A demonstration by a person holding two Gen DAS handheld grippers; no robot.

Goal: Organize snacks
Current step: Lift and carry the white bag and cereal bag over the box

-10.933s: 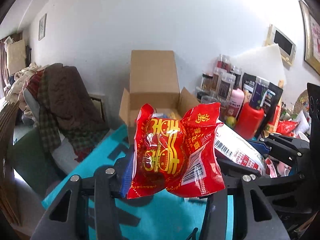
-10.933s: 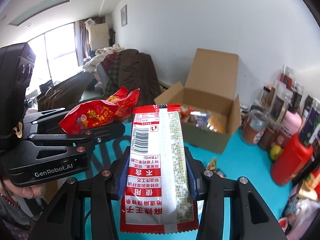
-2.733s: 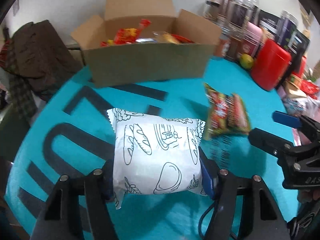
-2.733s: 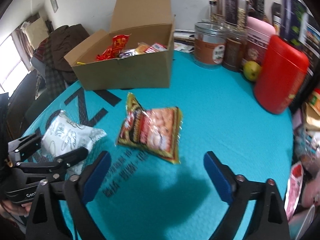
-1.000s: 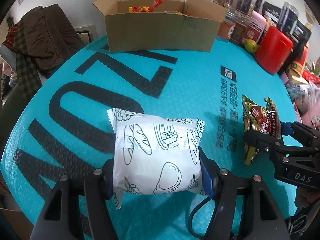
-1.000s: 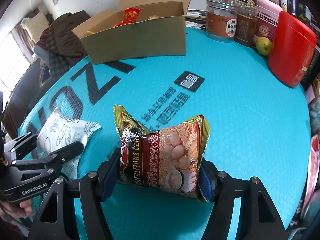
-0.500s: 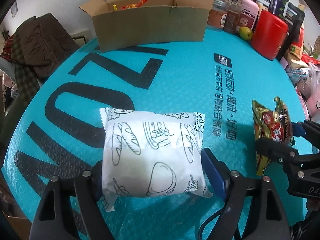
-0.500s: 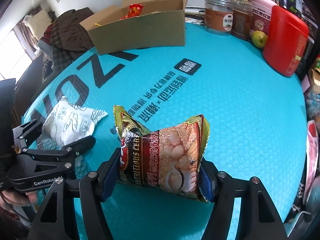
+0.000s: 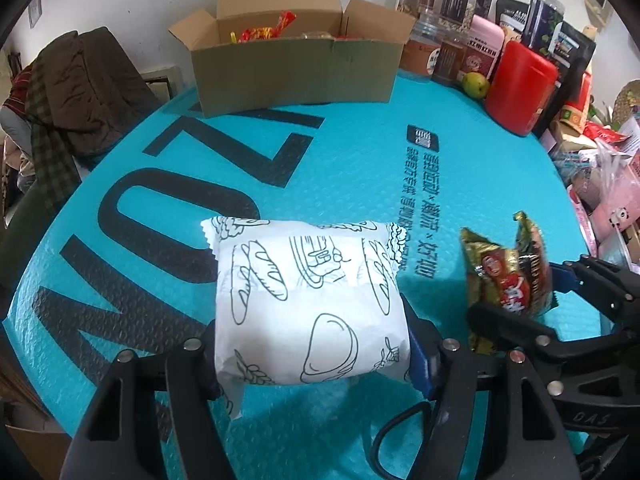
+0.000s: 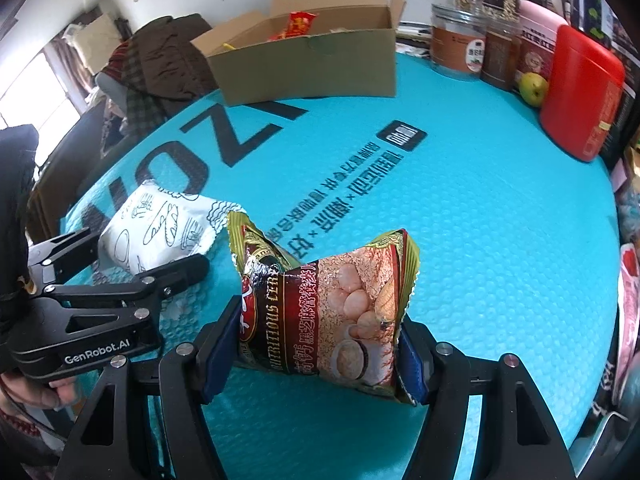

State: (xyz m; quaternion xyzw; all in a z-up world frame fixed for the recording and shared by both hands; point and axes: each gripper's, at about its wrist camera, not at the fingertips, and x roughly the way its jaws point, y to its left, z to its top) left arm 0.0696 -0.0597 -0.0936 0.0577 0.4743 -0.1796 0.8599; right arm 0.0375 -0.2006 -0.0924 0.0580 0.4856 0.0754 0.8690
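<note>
A white bread packet (image 9: pixel 308 308) with line drawings sits between the blue pads of my left gripper (image 9: pixel 312 356), whose jaws are closing and press its sides. It is held just above the teal mat (image 9: pixel 360 168). My right gripper (image 10: pixel 316 352) is shut on a brown and gold cereal snack bag (image 10: pixel 328 312), also lifted off the mat. In the right wrist view the left gripper (image 10: pixel 148 250) and white packet (image 10: pixel 160 232) are at the left. In the left wrist view the right gripper (image 9: pixel 520 292) and snack bag (image 9: pixel 504 276) are at the right. An open cardboard box (image 9: pixel 296 68) holding snacks stands at the far edge.
A red canister (image 9: pixel 520 88), a green fruit (image 9: pixel 476 84) and several jars (image 9: pixel 452 0) line the back right. Clothes (image 9: pixel 80 92) are heaped on a chair at the left. Loose packets clutter the right edge (image 9: pixel 600 168). A hand (image 10: pixel 36 392) holds the left gripper.
The left jaws spread a little around the white packet half a second ago and have come back in on it. The right gripper kept its hold on the snack bag and shifted slightly.
</note>
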